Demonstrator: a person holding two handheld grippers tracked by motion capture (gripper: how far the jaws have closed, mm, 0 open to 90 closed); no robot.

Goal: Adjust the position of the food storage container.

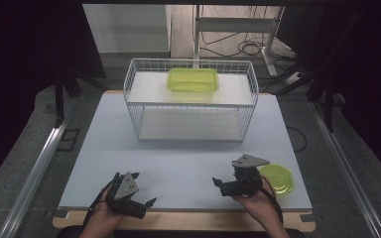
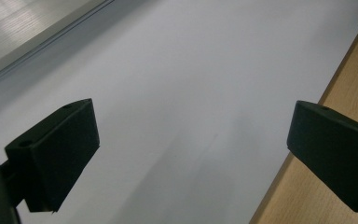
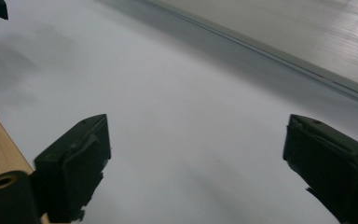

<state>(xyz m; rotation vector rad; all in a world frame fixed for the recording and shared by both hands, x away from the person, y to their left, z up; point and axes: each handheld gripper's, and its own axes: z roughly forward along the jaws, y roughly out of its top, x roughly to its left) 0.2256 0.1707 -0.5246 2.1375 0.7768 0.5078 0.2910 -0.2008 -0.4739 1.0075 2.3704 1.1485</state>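
Basket: I saw one wire basket (image 1: 190, 101) holding one green tub (image 1: 192, 79).
Lid: one green lid (image 1: 277, 179).
Jaws: my left gripper (image 1: 142, 188) and right gripper (image 1: 222, 172) gaped wide, empty.

The high view looks forward and down over the white table (image 1: 188, 148); both gripper views skim that tabletop closely (near its wooden front edge (image 2: 349, 79)).

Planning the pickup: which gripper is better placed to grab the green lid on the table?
Right. The right gripper sits open just beside the green lid; the left gripper, also open, is across the table.
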